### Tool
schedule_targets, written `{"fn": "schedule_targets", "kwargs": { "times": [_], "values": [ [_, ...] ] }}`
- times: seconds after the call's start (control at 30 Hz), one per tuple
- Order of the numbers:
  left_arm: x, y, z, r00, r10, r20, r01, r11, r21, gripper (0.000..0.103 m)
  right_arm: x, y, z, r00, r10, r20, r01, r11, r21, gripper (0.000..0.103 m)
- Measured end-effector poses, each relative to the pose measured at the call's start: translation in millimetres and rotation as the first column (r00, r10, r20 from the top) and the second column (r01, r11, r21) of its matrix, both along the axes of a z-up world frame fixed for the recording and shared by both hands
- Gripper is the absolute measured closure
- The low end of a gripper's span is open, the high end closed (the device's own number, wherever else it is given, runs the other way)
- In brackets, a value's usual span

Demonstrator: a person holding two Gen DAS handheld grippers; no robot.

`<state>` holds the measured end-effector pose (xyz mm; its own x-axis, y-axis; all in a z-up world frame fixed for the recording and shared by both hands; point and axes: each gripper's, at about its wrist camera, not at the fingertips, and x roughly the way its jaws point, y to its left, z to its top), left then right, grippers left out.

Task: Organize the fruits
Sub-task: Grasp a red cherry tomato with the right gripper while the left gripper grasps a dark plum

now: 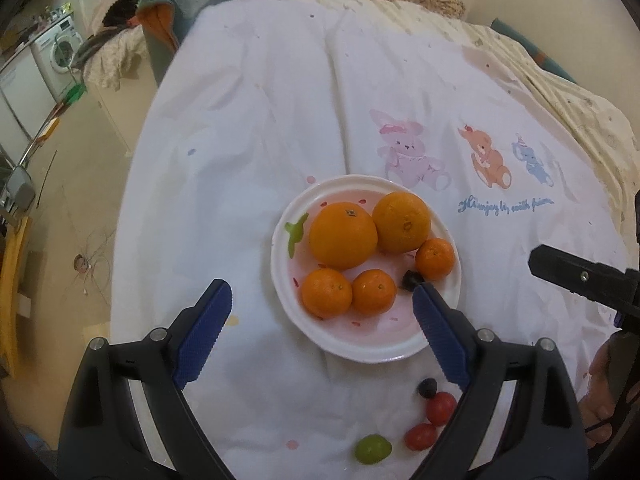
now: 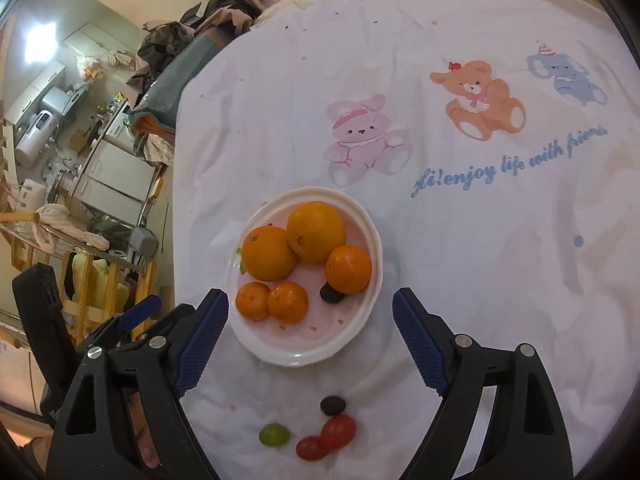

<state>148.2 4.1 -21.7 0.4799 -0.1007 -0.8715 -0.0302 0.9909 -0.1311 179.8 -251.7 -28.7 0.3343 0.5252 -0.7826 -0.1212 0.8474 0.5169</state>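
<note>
A white plate with a pink centre sits on the white sheet. It holds two large oranges, three small mandarins and a dark grape. In front of the plate lie a dark grape, two red cherry tomatoes and a green grape. My left gripper is open and empty above the plate's near side. My right gripper is open and empty above the plate; one of its fingers shows at the right of the left wrist view.
The sheet with cartoon animal prints covers a bed. The bed's left edge drops to the floor. A washing machine, cabinets and a wooden rack stand at the left.
</note>
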Motion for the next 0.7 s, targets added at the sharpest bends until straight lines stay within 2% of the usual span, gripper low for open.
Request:
{"fn": "schedule_targets", "kwargs": {
  "times": [0.13, 0.27, 0.53, 0.7],
  "values": [
    [-14.6, 1.2, 3.9, 0.999, -0.043, 0.01, 0.043, 0.999, 0.009, 0.013, -18.9, -1.4, 10.4, 1.0, 0.016, 0.027, -0.015, 1.0, -0.019, 0.016],
    [-28.9, 6.9, 5.9, 0.999, -0.036, 0.018, 0.036, 0.999, 0.015, 0.013, -35.5, -5.3, 11.5, 1.0, 0.002, 0.018, -0.002, 1.0, -0.01, 0.016],
    [-56.0, 17.8, 9.3, 1.0, -0.023, 0.018, 0.023, 1.0, 0.011, 0.013, -63.8, -9.8, 1.8, 0.999, -0.031, -0.034, 0.032, 0.999, 0.003, 0.016],
    [-66.7, 17.5, 5.4, 0.999, -0.046, -0.006, 0.046, 0.999, 0.002, 0.013, -76.1, -11.4, -3.6, 0.998, -0.044, -0.055, 0.044, 0.999, -0.002, 0.016]
  ]
}}
